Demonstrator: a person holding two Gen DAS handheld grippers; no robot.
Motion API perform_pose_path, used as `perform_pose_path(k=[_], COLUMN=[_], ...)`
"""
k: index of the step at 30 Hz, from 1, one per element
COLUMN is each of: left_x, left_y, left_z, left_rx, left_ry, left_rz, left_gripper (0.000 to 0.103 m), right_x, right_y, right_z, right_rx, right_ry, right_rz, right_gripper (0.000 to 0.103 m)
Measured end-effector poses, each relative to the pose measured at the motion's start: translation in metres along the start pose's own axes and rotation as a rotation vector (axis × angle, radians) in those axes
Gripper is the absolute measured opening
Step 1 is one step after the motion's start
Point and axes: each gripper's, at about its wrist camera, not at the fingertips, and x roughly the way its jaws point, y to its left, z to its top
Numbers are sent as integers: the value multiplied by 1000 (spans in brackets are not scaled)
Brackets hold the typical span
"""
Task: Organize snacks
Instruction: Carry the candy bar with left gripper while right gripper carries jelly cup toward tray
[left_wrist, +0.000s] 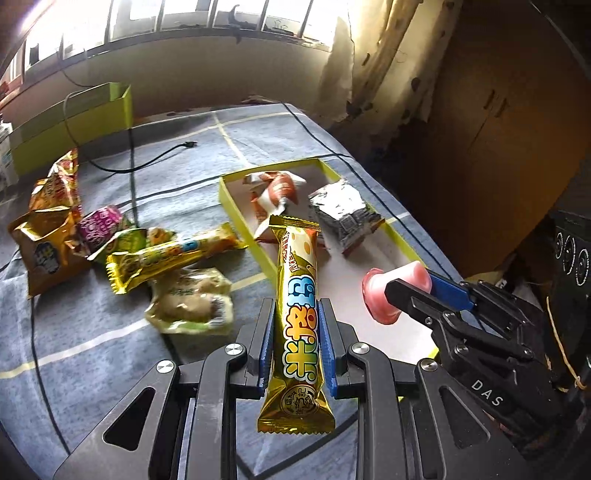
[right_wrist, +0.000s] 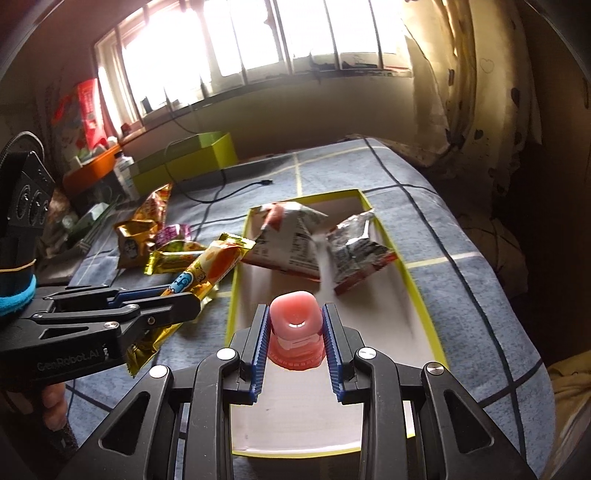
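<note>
My left gripper (left_wrist: 295, 314) is shut on a long gold snack bar (left_wrist: 297, 314) and holds it above the blue bedspread beside the shallow yellow-rimmed tray (left_wrist: 236, 210). In the right wrist view the same bar (right_wrist: 207, 269) sticks out of the left gripper (right_wrist: 184, 299). My right gripper (right_wrist: 295, 325) is shut on a pink jelly cup (right_wrist: 293, 317) over the near part of the tray (right_wrist: 406, 266); the cup also shows in the left wrist view (left_wrist: 399, 284). A white-orange packet (right_wrist: 291, 236) and a silver packet (right_wrist: 354, 251) lie in the tray.
Several loose snack packets (left_wrist: 110, 243) lie in a heap left of the tray, among them another gold bar (left_wrist: 166, 258). A black cable (left_wrist: 147, 162) crosses the bedspread. A green box (right_wrist: 184, 155) stands at the far edge under the window. The bed's right edge drops off.
</note>
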Motion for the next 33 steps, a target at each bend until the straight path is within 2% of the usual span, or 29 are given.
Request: perform_pose_path(k=[16,33], left_x=[37,66], left_y=[-24,-41], left_z=[14,14], left_rx=[28,69], left_ry=[49,79], left_rz=[-21,30], left_gripper=[24,24], right_x=[21,43], right_y=[-38,-54], right_z=[2,2], right_rx=[18,-10], right_ry=[33,63], right_rz=[-85,-116], right_gripper=[26,26])
